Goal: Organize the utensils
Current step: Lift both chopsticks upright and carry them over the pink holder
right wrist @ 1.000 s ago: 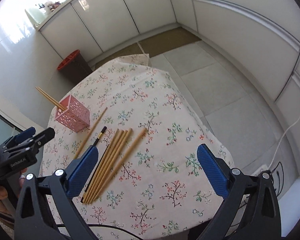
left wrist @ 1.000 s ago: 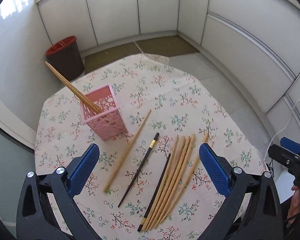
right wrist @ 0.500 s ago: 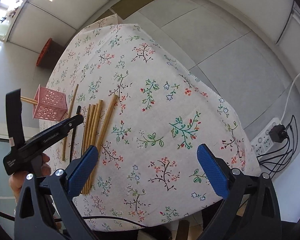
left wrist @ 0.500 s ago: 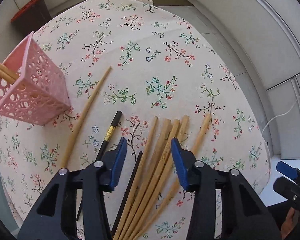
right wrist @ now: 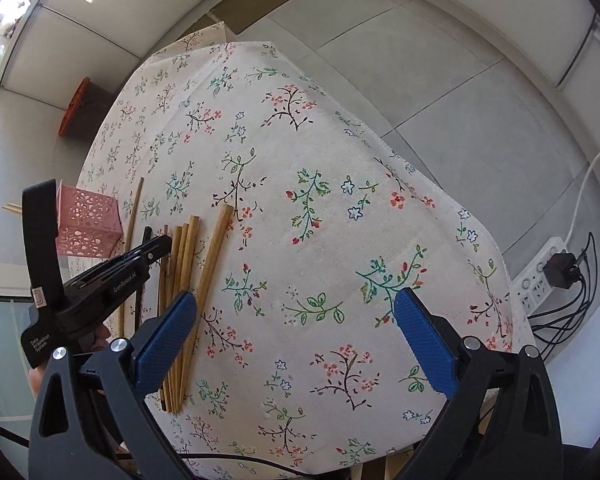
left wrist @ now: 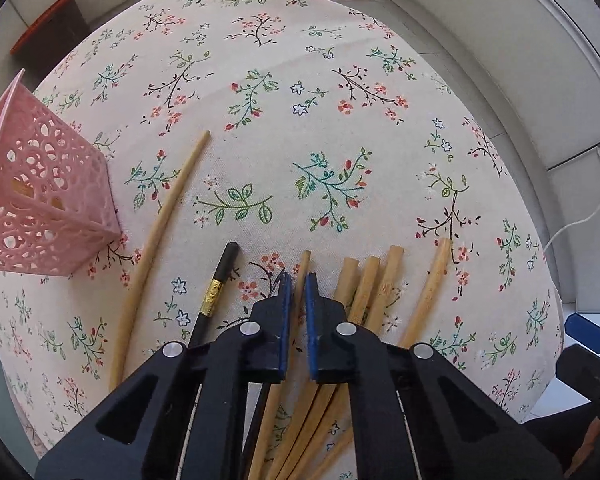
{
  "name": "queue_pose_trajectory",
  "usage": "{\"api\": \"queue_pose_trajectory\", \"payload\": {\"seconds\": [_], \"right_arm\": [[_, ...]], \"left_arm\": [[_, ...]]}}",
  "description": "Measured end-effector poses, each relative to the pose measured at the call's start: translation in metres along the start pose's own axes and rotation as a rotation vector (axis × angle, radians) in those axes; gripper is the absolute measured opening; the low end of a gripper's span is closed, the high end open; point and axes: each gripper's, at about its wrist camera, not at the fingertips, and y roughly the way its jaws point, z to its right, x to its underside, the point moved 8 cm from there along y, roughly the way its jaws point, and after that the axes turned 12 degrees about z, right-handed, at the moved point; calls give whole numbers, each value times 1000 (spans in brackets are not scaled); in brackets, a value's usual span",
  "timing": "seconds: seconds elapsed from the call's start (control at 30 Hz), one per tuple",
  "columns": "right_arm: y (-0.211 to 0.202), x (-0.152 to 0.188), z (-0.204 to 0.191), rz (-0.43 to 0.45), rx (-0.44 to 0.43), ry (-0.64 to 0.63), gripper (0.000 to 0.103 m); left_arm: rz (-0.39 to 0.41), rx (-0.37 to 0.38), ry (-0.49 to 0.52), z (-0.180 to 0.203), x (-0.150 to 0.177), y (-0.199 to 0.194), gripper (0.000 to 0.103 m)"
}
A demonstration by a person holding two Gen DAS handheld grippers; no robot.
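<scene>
1. A pink basket (left wrist: 40,204) is standing at the worktop's (left wrist: 300,120) left.
2. The left gripper (left wrist: 296,284) is pinching one wooden chopstick (left wrist: 303,266) between closed jaws; the other chopsticks (left wrist: 370,280) are lying alongside.
3. The right gripper (right wrist: 296,312) is hovering, jaws wide open, gripping nothing.

Bright, even daylight fills both views, strongest from the upper left of the right wrist view, where the window area blows out white. Shadows on the floral-cloth-covered table (left wrist: 340,128) are soft; fisheye distortion bends the edges, with dark corner vignetting.
</scene>
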Motion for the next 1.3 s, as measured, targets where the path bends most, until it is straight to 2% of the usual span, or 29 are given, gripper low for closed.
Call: {"api": "queue_pose_trajectory", "payload": {"seconds": [0.1, 0.2, 0.27, 0.33, 0.5, 0.57, 0.6, 0.63, 0.7, 0.9, 1.1, 1.3], "right_arm": [[14, -2, -8, -7, 31, 0, 94], [25, -3, -18, -20, 43, 3, 89], [32, -4, -28, -20, 49, -2, 81], [38, -5, -40, -20, 49, -3, 77], [58, -4, -68, -29, 80, -45, 63], [70, -1, -74, -50, 110, -66, 48], [70, -4, -78, -15, 134, -92, 48], [74, -4, -83, -17, 142, -119, 31], [76, -6, -86, 5, 176, -138, 12], [62, -10, -81, 42, 119, -101, 8], [-12, -14, -92, 178, -1, -181, 8], [-81, -12, -96, 326, -85, -248, 8]], "left_arm": [[29, 11, -22, -4, 0, -8, 5], [70, 27, -20, -7, 2, -35, 4], [101, 38, -21, -12, 4, -55, 4], [129, 42, -26, -20, 9, -75, 4], [207, 20, -45, -39, 20, -117, 4], [240, 16, -51, -41, 21, -131, 4], [254, 14, -53, -42, 20, -137, 4], [267, 13, -54, -40, 19, -142, 4], [282, 11, -52, -42, 17, -150, 4], [326, 20, -63, -45, 19, -175, 4], [412, 36, -67, -42, 15, -212, 4], [476, 40, -70, -36, 17, -241, 4]]}}
